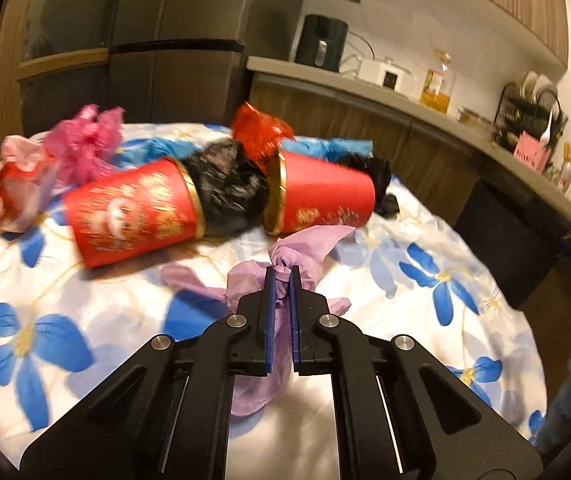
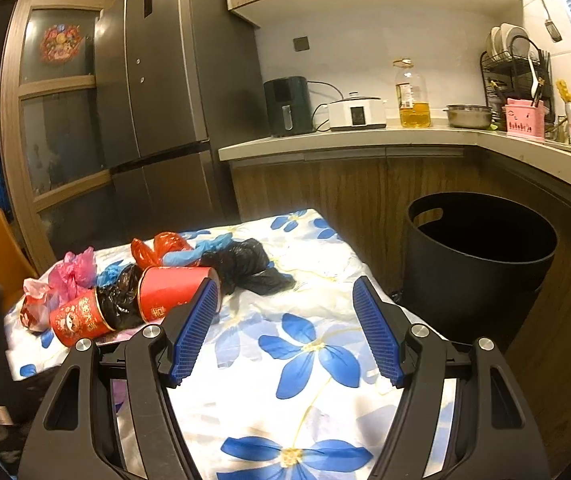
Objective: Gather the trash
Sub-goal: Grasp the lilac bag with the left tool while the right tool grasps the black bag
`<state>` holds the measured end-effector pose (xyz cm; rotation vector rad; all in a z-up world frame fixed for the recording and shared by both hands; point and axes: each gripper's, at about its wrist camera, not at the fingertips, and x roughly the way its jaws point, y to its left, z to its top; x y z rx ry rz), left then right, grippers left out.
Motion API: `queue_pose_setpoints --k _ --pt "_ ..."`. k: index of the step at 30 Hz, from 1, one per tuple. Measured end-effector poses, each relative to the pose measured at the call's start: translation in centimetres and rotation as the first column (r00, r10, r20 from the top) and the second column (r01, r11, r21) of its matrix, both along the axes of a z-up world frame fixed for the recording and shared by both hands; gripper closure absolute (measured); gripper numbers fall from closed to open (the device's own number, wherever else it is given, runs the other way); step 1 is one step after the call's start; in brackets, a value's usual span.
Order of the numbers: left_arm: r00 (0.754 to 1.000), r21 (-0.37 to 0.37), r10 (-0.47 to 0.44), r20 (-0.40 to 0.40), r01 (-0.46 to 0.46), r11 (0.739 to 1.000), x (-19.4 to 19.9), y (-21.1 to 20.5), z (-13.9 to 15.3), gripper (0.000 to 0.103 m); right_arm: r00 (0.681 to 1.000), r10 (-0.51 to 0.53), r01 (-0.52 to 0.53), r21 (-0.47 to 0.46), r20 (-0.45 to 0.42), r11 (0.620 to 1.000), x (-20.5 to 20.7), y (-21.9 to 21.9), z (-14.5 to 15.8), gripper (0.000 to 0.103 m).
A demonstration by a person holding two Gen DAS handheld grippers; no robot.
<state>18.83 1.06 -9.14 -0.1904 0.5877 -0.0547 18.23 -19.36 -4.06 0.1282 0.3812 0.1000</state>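
- Left wrist view: the left gripper (image 1: pixel 281 276) has its blue pads clamped on a crumpled lilac plastic bag (image 1: pixel 285 268) lying on the flowered tablecloth (image 1: pixel 425 280), at 6 o'clock of the two red paper cups (image 1: pixel 133 212). Best lift straight up, so trailing plastic clears the cups.
- Right wrist view: the right gripper (image 2: pixel 285 312) hangs empty, fingers wide apart; the black bin (image 2: pixel 481 256) stands at its 2 o'clock, off the table edge. Carry the bag there.

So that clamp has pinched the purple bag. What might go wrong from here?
The left gripper is shut on only a twisted bit of the purple bag, so the thin plastic might slip out or tear when lifted. Its loose tails lie near the red cups, lying on their sides, and could drag or roll one. The black bin stands beyond the table's edge, so a drop could land on the floor.
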Motion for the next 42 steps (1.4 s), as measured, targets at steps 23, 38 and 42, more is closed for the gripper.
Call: queue_pose_setpoints --k 23,38,42 --pt "0.988 -0.02 0.088 0.129 -0.086 0.996 -2.3 4.6 4.4 0.098 0.994 0.096 -0.097 -0.012 -0.055 0.995 10.9 5.1 -2.6 0.056" --pt "0.989 -0.031 0.091 0.119 -0.088 0.996 -1.6 5.0 4.1 0.098 0.984 0.142 -0.143 -0.004 -0.106 0.99 13.0 6.2 -3.6 0.096" --pt "0.988 -0.031 0.092 0.121 -0.089 0.996 -1.7 5.0 4.2 0.098 0.984 0.147 -0.148 -0.002 -0.099 0.989 12.8 6.0 -3.3 0.101"
